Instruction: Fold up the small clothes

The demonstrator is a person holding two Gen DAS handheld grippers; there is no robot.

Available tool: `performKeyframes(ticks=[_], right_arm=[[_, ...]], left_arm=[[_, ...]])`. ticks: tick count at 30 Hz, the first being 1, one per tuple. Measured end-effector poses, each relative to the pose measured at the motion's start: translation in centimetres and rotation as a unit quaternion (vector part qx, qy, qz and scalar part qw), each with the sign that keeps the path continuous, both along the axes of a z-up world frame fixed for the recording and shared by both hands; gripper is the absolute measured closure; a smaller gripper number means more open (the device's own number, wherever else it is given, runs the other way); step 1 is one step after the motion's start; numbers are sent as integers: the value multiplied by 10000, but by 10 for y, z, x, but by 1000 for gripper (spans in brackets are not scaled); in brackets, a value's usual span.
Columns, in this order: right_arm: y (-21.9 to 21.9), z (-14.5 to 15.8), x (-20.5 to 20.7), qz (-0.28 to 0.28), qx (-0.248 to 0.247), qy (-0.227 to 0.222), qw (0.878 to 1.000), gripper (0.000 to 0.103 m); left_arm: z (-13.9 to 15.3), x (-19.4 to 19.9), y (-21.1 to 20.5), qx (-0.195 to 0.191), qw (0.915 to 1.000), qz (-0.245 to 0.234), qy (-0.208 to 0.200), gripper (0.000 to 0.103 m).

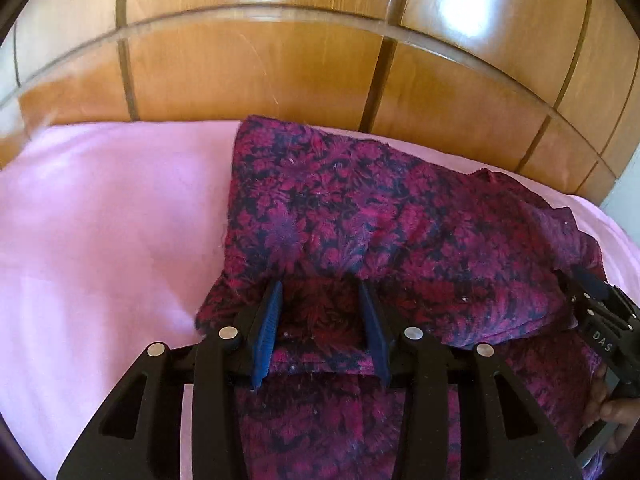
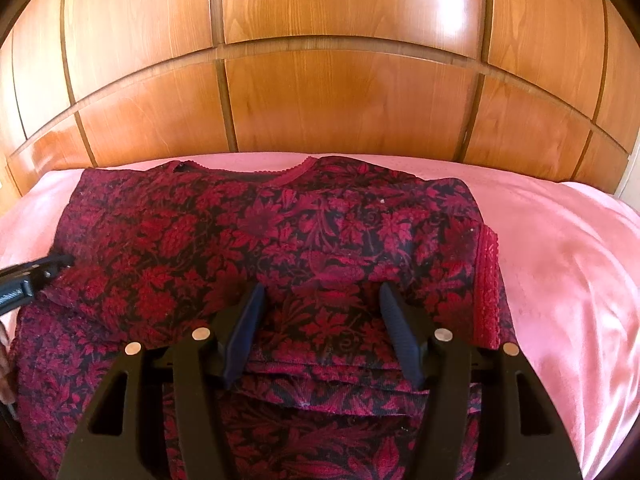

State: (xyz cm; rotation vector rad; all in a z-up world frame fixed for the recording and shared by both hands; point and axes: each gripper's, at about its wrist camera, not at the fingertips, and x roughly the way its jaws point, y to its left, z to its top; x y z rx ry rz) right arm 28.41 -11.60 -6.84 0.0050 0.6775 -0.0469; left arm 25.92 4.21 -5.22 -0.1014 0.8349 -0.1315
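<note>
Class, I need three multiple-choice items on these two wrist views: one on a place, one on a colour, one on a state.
1. Where does the garment lie?
A. on the pink sheet
B. on a wooden floor
C. in a basket

2. What colour is its neckline trim?
A. white
B. red
C. green

3. How do the right gripper jaws stand?
A. clamped on a sleeve
B. out of view
C. apart over the cloth

Answers: 1 A, pink fabric shows around the garment; 2 B, a red scalloped edge; 3 C, cloth shows between the spread fingers.
</note>
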Motion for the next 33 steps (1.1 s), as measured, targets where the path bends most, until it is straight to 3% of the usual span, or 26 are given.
performKeyframes(ticks=[2, 5, 9, 11, 14, 22, 29, 33], right_arm=[[2, 5, -5, -35, -65, 54, 10000, 38], [-2, 15, -23, -80, 152, 47, 9998, 13], [-6, 18, -48, -112, 242, 46, 9996, 8], [-10, 15, -58, -198, 347, 174, 9990, 8], [-16, 8, -72, -293, 533, 308, 9977, 8], [-20, -17, -109, -335, 492, 693, 9958, 7], [-19, -4, -137, -164, 653, 401, 9969, 8], [-21, 21, -120, -159, 563, 26, 9983, 8]], left_arm=[[9, -7, -8, 67, 10000, 63, -34, 55], [21, -34, -4, 19, 9997, 66, -224, 53], [34, -67, -5, 47, 9988, 63, -481, 52], [36, -80, -6, 46, 9984, 57, -558, 52], [38, -99, -8, 133, 9974, 50, -712, 42], [42, -133, -12, 200, 9958, -4, -889, 42], [37, -152, -8, 249, 9960, 16, -854, 42], [31, -158, -5, 307, 9963, 56, -798, 42]])
